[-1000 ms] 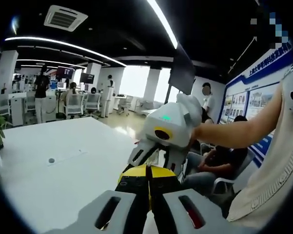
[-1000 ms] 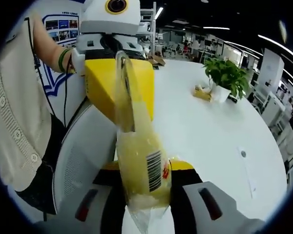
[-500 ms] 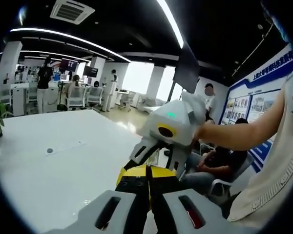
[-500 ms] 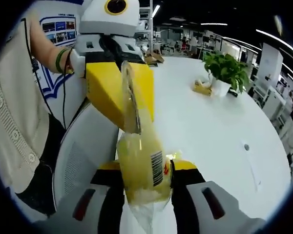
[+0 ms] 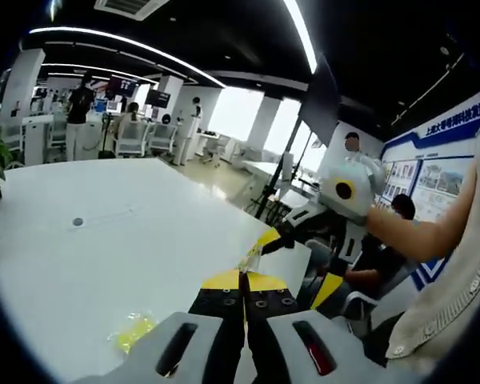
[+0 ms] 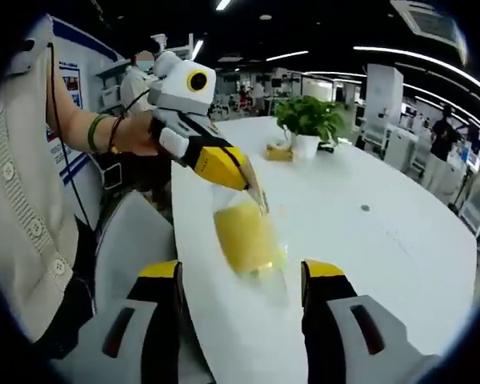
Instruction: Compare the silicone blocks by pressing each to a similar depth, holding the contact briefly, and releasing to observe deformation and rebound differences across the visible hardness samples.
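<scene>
Big open office, long white desk (image 6: 400, 240) with a potted plant (image 6: 308, 120). Left tool (image 6: 252, 186) is pinched tight on a clear bag (image 6: 248, 236) holding a yellow silicone block (image 6: 242, 238). Right tool (image 6: 240, 272) gapes wide, bag hanging between its jaws.

Cream knit buttoned top (image 6: 20, 216), green wristband (image 6: 95, 133), white tools with yellow-black jaws, black cable (image 6: 64, 168)
</scene>
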`<state>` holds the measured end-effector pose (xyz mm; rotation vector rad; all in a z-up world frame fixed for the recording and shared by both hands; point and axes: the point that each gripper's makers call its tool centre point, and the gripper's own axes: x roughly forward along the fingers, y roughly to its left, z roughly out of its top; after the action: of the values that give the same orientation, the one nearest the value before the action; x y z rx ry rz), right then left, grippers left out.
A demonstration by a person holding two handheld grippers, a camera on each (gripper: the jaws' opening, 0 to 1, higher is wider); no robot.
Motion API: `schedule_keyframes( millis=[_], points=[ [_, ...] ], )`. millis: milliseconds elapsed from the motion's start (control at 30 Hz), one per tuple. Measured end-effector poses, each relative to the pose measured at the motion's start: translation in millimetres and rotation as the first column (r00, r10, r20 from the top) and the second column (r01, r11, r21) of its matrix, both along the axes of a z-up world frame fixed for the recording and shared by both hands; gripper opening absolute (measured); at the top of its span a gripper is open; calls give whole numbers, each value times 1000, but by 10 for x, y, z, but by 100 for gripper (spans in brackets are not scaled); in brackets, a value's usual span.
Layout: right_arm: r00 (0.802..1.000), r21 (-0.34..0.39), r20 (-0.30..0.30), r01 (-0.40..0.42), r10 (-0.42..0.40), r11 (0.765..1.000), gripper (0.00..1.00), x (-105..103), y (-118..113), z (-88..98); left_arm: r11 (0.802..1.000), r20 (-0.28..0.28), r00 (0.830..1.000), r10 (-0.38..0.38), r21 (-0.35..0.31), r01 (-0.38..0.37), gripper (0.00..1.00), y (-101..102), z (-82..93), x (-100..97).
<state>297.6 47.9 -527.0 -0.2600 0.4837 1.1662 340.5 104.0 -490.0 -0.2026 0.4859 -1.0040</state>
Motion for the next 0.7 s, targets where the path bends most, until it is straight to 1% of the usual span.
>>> schedule_keyframes(
  millis=[67, 100, 133, 167, 200, 233, 267, 300, 333, 367, 400, 433, 467, 500, 567, 600, 633, 667, 700],
  points=[
    [998, 19, 13, 56, -56, 998, 58, -18, -118, -16, 1000, -14, 1000, 8, -7, -8, 0, -42, -42, 39],
    [995, 21, 16, 99, -99, 995, 59, -43, -211, -36, 1000, -23, 1000, 7, -10, -7, 0, -69, -66, 53],
    [993, 16, 39, 112, -113, 994, 59, -61, -261, -36, 999, -50, 999, 17, -27, -19, 0, -104, -95, 78],
    [987, 15, 72, 145, -145, 989, 60, -77, -346, -31, 999, -63, 998, 14, -42, -17, 0, -135, -113, 89],
    [982, 28, 76, 172, -173, 985, 62, -89, -380, -16, 999, -58, 998, 22, -27, -24, 0, -162, -157, 126],
    [975, 61, 66, 206, -210, 977, 64, -121, -428, 7, 1000, -59, 998, 22, -20, -23, 0, -193, -186, 138],
    [970, 77, 59, 231, -236, 970, 66, -132, -471, 14, 1000, -66, 998, 18, -15, -19, 0, -248, -229, 149],
    [958, 103, 54, 275, -281, 956, 68, -132, -544, 27, 1000, -69, 997, 21, -11, -22, 0, -282, -263, 165],
    [952, 119, 35, 297, -303, 947, 70, -154, -575, 26, 1000, -84, 996, 15, -13, -16, 0, -342, -317, 173],
    [950, 124, 21, 306, -311, 944, 70, -166, -589, 20, 1000, -82, 996, 18, -10, -19, 0, -377, -357, 194],
    [942, 137, -34, 335, -334, 932, 70, -216, -628, 4, 1000, -103, 994, 22, -20, -24, 0, -424, -408, 213],
    [935, 167, -47, 354, -351, 920, 70, -232, -657, 29, 999, -120, 993, 21, -29, -24, 0, -467, -445, 218],
    [933, 178, -46, 359, -357, 916, 70, -234, -670, 40, 999, -129, 991, 29, -34, -33, 0, -520, -502, 247],
    [930, 186, -46, 366, -364, 912, 70, -252, -715, 42, 999, -136, 990, 27, -37, -33, 0, -544, -522, 251],
    [922, 168, -53, 386, -383, 907, 70, -272, -814, -11, 999, -158, 987, 22, -44, -29, 0, -655, -618, 272],
    [919, 155, -58, 394, -389, 906, 69, -278, -877, -52, 998, -183, 983, 15, -60, -27, 0, -727, -669, 272],
    [917, 148, -68, 398, -393, 905, 68, -283, -915, -78, 998, -191, 982, 14, -65, -27, 0, -750, -686, 275],
    [913, 139, -82, 407, -399, 903, 68, -287, -974, -118, 996, -210, 978, 14, -83, -32, 0, -809, -730, 289],
    [911, 137, -81, 412, -404, 901, 68, -281, -1011, -135, 993, -245, 969, 12, -114, -41, 0, -875, -777, 299]
  ],
)
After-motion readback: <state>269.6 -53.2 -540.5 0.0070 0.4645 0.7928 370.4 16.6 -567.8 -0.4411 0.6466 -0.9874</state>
